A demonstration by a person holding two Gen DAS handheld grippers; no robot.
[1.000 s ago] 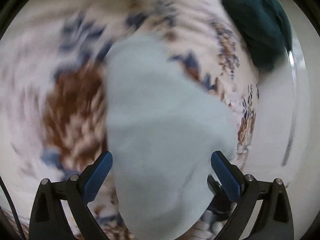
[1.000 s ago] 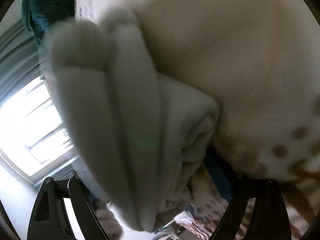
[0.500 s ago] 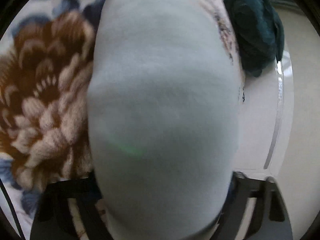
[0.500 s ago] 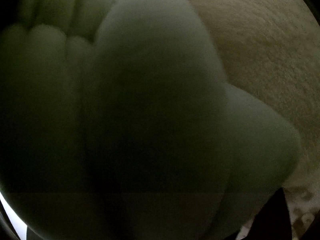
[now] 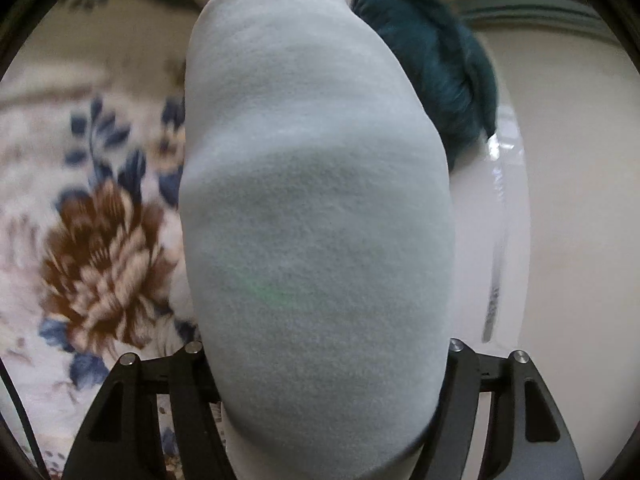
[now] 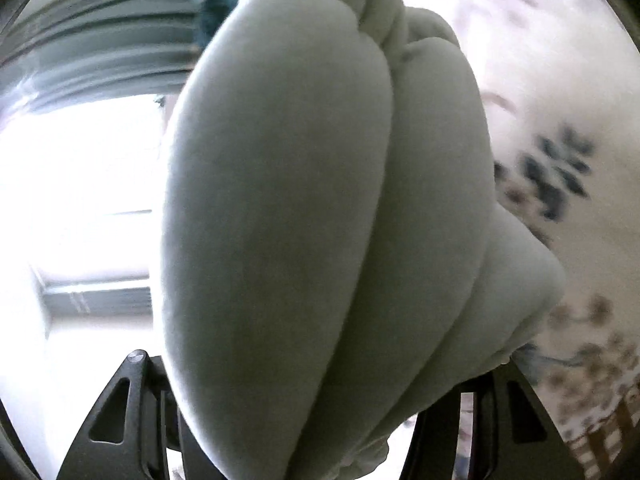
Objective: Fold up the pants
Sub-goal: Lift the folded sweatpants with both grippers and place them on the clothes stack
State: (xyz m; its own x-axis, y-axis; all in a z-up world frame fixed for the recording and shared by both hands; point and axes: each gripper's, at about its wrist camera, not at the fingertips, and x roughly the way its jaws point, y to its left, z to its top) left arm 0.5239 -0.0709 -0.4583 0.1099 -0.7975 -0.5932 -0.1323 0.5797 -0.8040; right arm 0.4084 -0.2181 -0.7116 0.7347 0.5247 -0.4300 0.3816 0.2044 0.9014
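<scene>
The pants [image 5: 316, 200] are pale grey-blue fleece, folded into a thick bundle. In the left wrist view the bundle fills the middle and bulges out between the fingers of my left gripper [image 5: 324, 364]. Its jaws are closing on the cloth and the pads are hidden under it. In the right wrist view the same pants [image 6: 300, 200] show as several rounded folds stacked side by side. My right gripper [image 6: 320, 380] has its jaws closing on those folds, and the cloth covers its fingertips. Both grippers hold the bundle above the bed.
A floral blanket [image 5: 100, 248] with brown and blue flowers lies below at the left, also seen on the right [image 6: 560, 160]. A dark teal cloth [image 5: 432, 60] lies beyond the pants. A white smooth edge [image 5: 512, 240] runs on the right. A bright window [image 6: 80, 200] and grey curtain [image 6: 100, 60] stand behind.
Both grippers stood wide around the cloth with blue pads showing; now the jaws have closed in on it. The bundle has come up off the blanket and both views have tilted upward.
</scene>
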